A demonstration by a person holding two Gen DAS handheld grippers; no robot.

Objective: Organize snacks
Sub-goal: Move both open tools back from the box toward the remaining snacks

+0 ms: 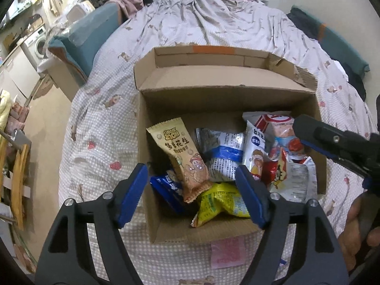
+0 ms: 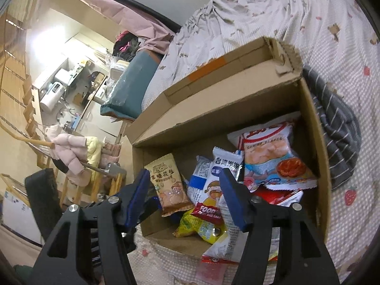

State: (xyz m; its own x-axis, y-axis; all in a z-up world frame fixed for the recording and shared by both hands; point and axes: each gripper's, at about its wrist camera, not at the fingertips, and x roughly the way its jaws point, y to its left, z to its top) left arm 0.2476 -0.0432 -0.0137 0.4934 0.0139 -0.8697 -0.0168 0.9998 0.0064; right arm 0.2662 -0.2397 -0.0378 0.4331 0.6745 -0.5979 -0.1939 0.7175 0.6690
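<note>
Overhead, both hand-held grippers, left (image 1: 191, 190) and right (image 2: 184, 196), gape empty above the cardboard box's (image 1: 201, 234) near edge.

Snack packets (image 1: 228, 156) lie heaped in the cardboard box (image 1: 213, 234), which sits on the bed (image 1: 99, 128).

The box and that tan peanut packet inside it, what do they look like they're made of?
The box looks like plain brown corrugated cardboard, matte: its torn back corner shows ragged, fluted edges. The tan peanut packet seems to be thin printed plastic film with a soft sheen; its ends are crimped in a zigzag seal. Whether it has a foil lining cannot be told.
</note>
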